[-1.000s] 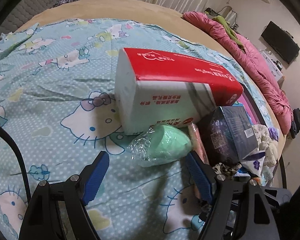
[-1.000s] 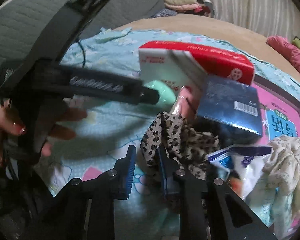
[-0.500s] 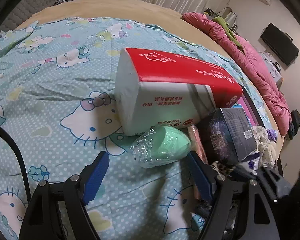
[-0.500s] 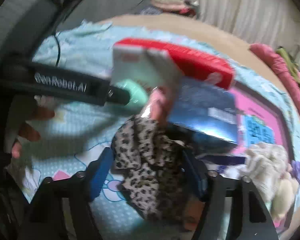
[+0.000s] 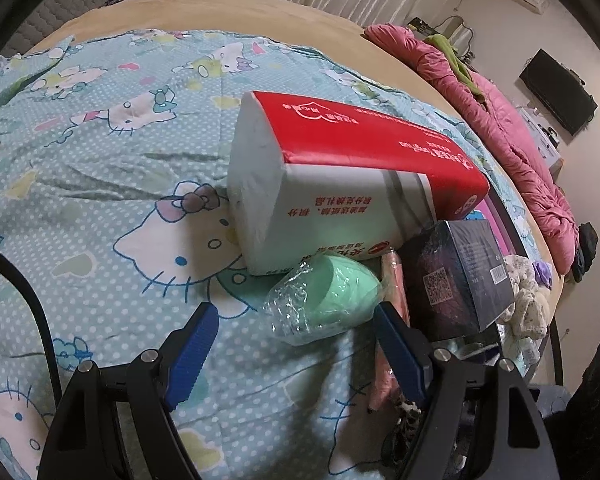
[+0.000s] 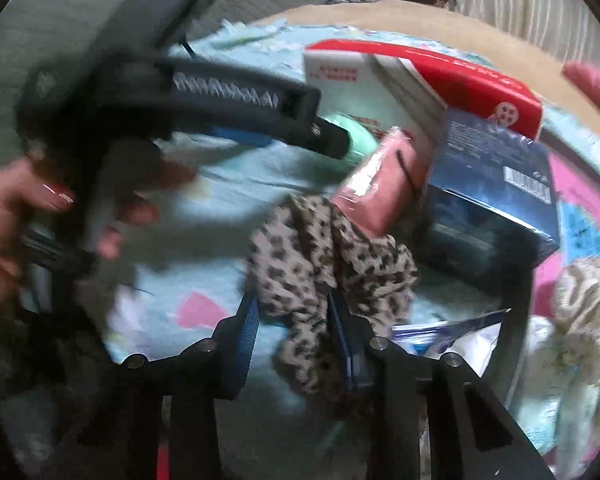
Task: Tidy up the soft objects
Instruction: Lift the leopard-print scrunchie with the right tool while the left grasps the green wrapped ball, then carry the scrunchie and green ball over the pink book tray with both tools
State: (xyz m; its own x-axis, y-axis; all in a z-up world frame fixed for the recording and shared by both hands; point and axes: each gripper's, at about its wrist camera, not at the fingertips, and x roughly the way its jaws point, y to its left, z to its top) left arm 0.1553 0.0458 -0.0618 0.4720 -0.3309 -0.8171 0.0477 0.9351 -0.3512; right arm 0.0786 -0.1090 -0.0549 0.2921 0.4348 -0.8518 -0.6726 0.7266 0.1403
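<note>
The left gripper (image 5: pixel 294 330) sits low over the cartoon-cat bedsheet (image 5: pixel 100 184) with its blue pads spread wide and nothing touching them. Just ahead of its tips lies a mint-green soft thing in clear wrap (image 5: pixel 332 292), and beyond that a big red-and-white tissue pack (image 5: pixel 340 176) lies on its side. Off its right finger a dark box (image 5: pixel 460 276) leans against the pack, with a pink wrapped roll (image 5: pixel 392 276) squeezed between box and green thing.

The right gripper (image 6: pixel 294 320) has its jaws closing on a leopard-print cloth (image 6: pixel 320 252), which bunches up between the two fingers and spills past the right one. I cannot tell through the blur whether the pads press it. Straight ahead of it is the pink roll, the dark box to its right. Off to its left, a hand (image 6: pixel 16 216) holds the other tool
</note>
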